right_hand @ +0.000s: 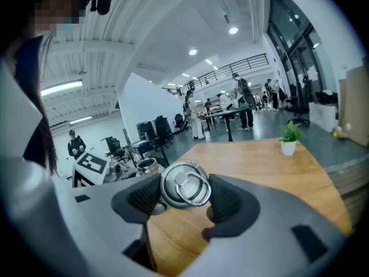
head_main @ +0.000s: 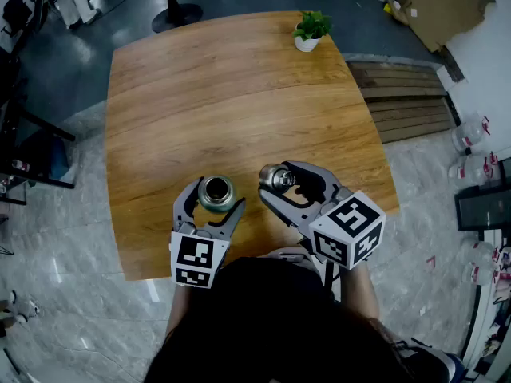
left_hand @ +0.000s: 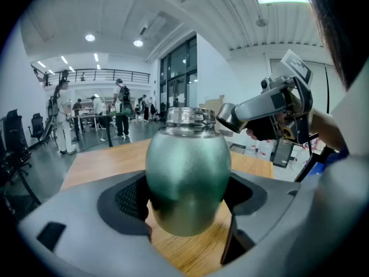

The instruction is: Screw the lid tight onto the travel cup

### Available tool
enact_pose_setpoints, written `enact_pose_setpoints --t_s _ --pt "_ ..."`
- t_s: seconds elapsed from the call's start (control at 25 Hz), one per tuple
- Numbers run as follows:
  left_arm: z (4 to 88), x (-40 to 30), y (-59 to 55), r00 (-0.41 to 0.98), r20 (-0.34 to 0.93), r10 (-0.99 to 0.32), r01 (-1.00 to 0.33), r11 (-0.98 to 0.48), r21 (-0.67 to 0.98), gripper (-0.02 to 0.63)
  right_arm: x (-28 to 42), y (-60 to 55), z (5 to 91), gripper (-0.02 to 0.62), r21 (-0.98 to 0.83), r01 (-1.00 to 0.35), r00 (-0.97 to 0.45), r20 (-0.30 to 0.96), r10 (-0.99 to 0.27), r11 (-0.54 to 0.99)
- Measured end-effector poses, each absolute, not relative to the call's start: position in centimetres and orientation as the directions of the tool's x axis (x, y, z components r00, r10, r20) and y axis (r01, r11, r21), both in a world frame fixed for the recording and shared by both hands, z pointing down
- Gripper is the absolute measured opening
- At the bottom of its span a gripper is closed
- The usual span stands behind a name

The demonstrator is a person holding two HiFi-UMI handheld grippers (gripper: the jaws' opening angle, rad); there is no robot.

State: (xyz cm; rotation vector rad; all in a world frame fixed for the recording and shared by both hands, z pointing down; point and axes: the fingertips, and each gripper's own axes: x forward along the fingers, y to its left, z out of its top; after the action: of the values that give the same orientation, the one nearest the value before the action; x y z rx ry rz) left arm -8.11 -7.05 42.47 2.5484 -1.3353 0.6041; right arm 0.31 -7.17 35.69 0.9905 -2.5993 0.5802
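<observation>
A green travel cup [head_main: 217, 191] with a bare steel threaded mouth stands upright between the jaws of my left gripper [head_main: 214, 206], near the table's front edge. In the left gripper view the pads press on the cup's round body [left_hand: 187, 178]. My right gripper [head_main: 281, 183] is shut on the steel lid [head_main: 277, 179], which has a ring handle on top [right_hand: 185, 184]. The lid hangs just right of the cup's mouth, apart from it, at about rim height [left_hand: 226, 117]. The cup's rim [right_hand: 147, 166] shows left of the lid in the right gripper view.
The wooden table [head_main: 239, 94] stretches away ahead. A small potted plant [head_main: 310, 30] stands at its far right corner. Slatted wooden boards [head_main: 407, 102] lie on the floor right of the table. People and desks are far off in the hall.
</observation>
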Motion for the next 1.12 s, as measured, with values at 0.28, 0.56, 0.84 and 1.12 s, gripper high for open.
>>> enact_pose_setpoints --t_s 0.28,0.56,0.84,1.12 --pt "42.5 -6.9 -6.8 0.526 0.450 -0.721 -0.800 -0.600 -0.026 0.374 -0.6 -6.3 32.2 0.275 -0.356 -0.571 -0.821 0.265 -0.506 0.740" --pt "42.4 -5.5 -6.1 0.558 0.442 -0.703 -0.769 -0.637 -0.043 0.374 -2.3 -5.1 31.9 0.275 -0.306 -0.530 -0.844 0.287 -0.454 0.791" --pt "42.9 -4.0 -5.6 0.545 0.471 -0.694 -0.722 -0.674 -0.156 0.374 -3.3 -4.1 33.1 0.275 -0.186 -0.529 -0.805 0.418 -0.420 0.828" --pt "42.9 -3.4 -5.5 0.549 0.469 -0.692 -0.705 -0.684 -0.184 0.376 -3.9 -3.6 33.8 0.275 -0.178 -0.505 -0.805 0.452 -0.386 0.845"
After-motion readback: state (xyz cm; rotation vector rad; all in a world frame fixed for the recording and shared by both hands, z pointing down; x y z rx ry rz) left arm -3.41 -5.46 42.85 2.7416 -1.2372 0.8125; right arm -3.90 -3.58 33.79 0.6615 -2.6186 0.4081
